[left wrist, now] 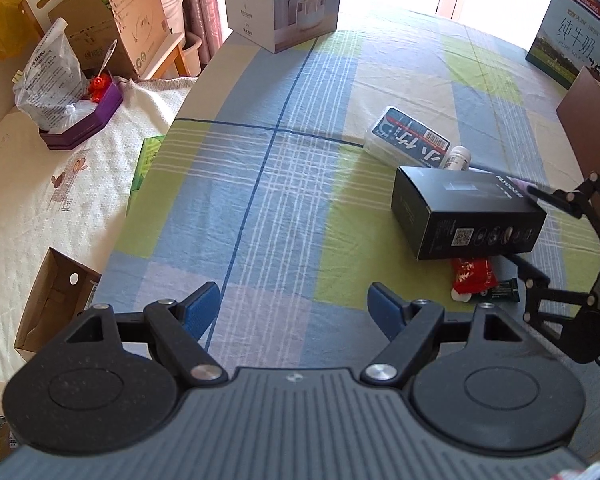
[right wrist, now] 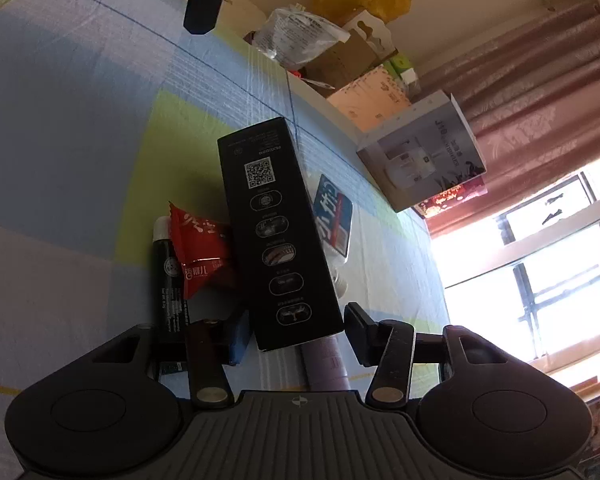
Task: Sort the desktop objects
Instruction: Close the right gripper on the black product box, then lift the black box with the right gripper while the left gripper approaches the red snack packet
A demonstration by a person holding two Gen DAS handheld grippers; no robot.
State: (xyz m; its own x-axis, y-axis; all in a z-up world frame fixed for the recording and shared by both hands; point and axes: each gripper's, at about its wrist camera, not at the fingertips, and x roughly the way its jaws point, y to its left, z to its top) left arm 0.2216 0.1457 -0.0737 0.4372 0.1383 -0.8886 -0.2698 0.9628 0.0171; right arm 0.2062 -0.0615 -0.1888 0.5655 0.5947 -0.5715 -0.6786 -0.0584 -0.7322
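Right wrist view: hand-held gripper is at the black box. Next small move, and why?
Probably close the right hand-held gripper on the black box. Its near end already sits between the open fingers; the blue pad looks close to one side, and the other finger is still apart from it. The red packet leans against the box, so lift slowly. The left hand-held gripper hangs open, away from it.

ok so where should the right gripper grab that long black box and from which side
Grip the black box across its narrow width near the end nearest the right gripper, coming in along its length. Its long flat sides are parallel and the open fingers already straddle that end. The red packet crowds one side, so stay at the near end rather than the middle.
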